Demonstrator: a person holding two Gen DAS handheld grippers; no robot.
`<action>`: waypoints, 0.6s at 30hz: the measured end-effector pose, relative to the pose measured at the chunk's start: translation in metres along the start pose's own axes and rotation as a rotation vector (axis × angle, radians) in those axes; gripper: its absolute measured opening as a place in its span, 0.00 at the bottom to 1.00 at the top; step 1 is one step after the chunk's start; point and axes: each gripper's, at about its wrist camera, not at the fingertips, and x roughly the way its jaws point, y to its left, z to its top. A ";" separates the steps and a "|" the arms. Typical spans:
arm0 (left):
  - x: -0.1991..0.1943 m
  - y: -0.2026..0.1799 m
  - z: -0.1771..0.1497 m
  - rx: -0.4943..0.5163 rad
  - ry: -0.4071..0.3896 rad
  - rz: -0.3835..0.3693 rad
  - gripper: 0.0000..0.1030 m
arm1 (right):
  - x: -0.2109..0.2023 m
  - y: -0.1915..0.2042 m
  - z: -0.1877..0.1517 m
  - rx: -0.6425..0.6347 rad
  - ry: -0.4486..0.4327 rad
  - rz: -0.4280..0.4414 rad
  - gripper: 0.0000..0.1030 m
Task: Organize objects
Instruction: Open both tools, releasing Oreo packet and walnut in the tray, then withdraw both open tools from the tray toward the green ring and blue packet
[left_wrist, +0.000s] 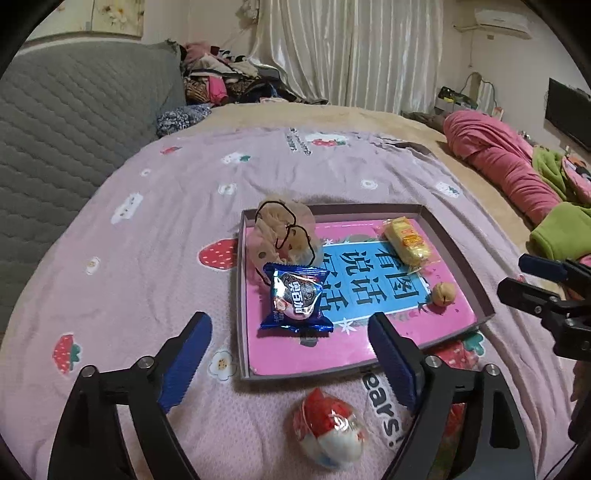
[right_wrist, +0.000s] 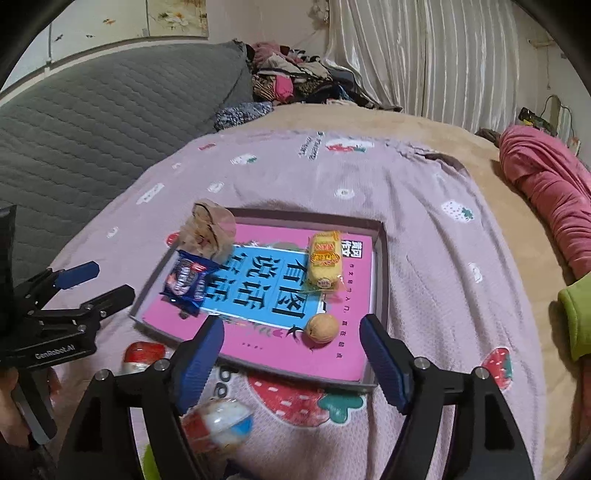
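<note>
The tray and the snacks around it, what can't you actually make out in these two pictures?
- Left wrist view: the hair scrunchie hides the tray's far left corner.
- Left wrist view: the blue cookie packet covers part of the blue printed panel's characters.
- Right wrist view: the near red-and-white capsule is blurred and partly behind a jaw.
- Right wrist view: a second capsule is partly hidden by the same jaw.
</note>
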 end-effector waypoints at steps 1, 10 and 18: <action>-0.007 -0.001 0.000 0.004 -0.006 0.011 0.91 | -0.007 0.002 0.000 -0.006 -0.005 -0.003 0.76; -0.053 -0.003 -0.004 0.004 -0.033 0.013 0.99 | -0.060 0.017 0.000 -0.038 -0.052 -0.014 0.82; -0.089 -0.020 -0.018 0.045 -0.046 0.015 0.99 | -0.096 0.023 -0.016 -0.052 -0.066 -0.023 0.83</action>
